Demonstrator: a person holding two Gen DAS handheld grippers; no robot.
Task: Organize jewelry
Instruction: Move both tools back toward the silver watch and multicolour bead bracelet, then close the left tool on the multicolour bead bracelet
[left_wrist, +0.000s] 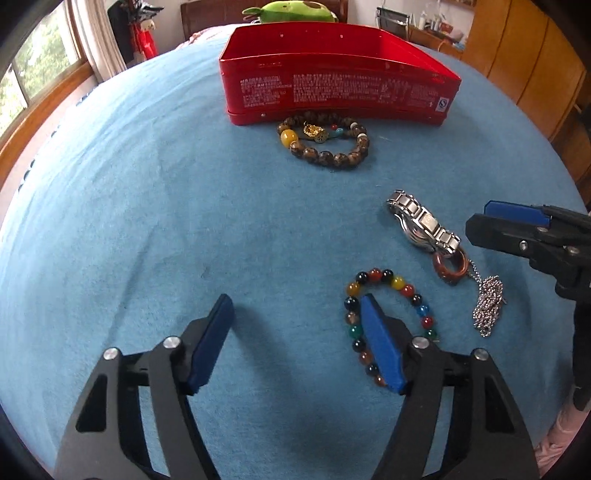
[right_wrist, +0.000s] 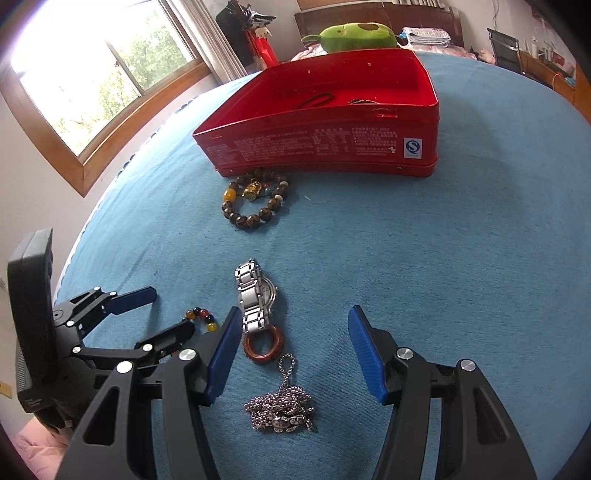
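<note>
Two handheld grippers hang over jewelry spread on a blue cloth (left_wrist: 147, 206) in front of an open red tin (left_wrist: 332, 92).

The left gripper (left_wrist: 299, 343) stands with jaws parted and nothing between them; its right finger rests inside the ring of the multicoloured bead bracelet (left_wrist: 397, 284), and its left finger is over bare cloth. The right gripper (right_wrist: 291, 358) is likewise spread and holds nothing; between its fingers lie the brown ring (right_wrist: 263, 347) and the silver ball chain (right_wrist: 282, 406). The ring touches the end of the steel watch (right_wrist: 255, 295). The brown bead bracelet (right_wrist: 255, 201) with a gold charm lies against the tin's front wall. Small items lie inside the tin, too dim to identify.
</note>
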